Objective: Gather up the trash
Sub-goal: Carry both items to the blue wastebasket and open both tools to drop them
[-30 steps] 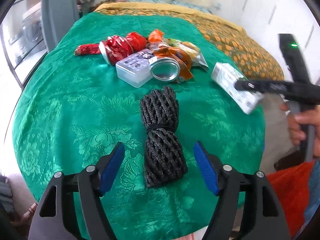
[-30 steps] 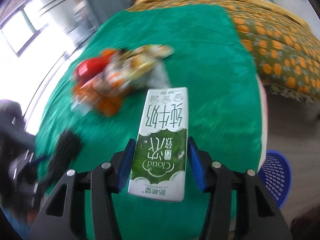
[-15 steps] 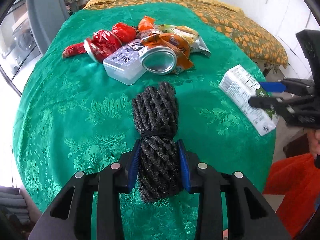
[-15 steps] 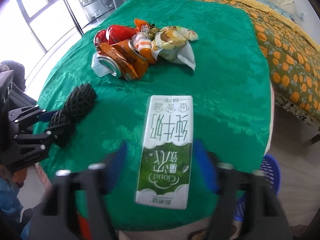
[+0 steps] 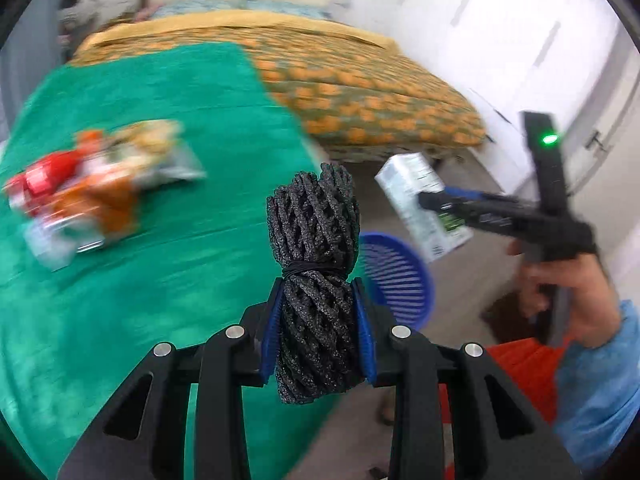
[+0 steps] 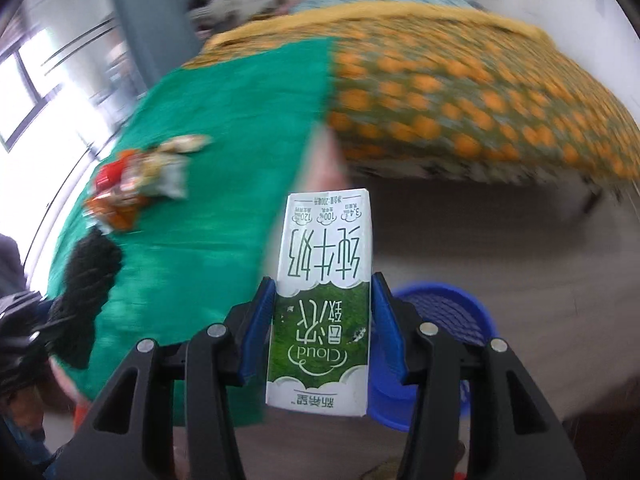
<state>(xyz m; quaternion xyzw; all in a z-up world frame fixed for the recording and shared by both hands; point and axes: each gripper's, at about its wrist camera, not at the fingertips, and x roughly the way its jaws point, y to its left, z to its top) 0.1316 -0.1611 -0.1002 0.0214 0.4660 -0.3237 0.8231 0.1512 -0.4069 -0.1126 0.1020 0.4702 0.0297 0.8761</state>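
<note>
Left wrist view, left to right. A blurred heap of wrappers and cans (image 5: 92, 196) lay on the green-clothed counter (image 5: 168, 280) toward its far left edge; individual items could not be told apart. The left gripper (image 5: 318, 320) had its jaws clenched on the lower half of a black mesh bundle (image 5: 314, 280), tied at its waist with a black band. The bundle stood upright between the blue pads (image 5: 272, 328), lifted clear of the counter, near the counter's right edge. Just right of it, on the floor beside the counter, stood a blue slatted basket (image 5: 396, 276). Above the basket, the right gripper (image 5: 448, 200) grasped a milk carton (image 5: 424, 208), tilted, in the air and past the counter's right edge. The person's right hand (image 5: 568, 292) held that tool's handle; a green light showed on it. An orange-patterned bed (image 5: 360, 92) sat beyond the counter.

Right wrist view, left to right. The mesh bundle appeared dark and blurred at the counter's near left corner. The wrapper heap lay farther back near the left edge. The carton, white above and green below with print upside down, was clamped by its lower half between the jaws. The blue basket stood on the floor just behind and right of the carton, partly hidden by the right jaw.
</note>
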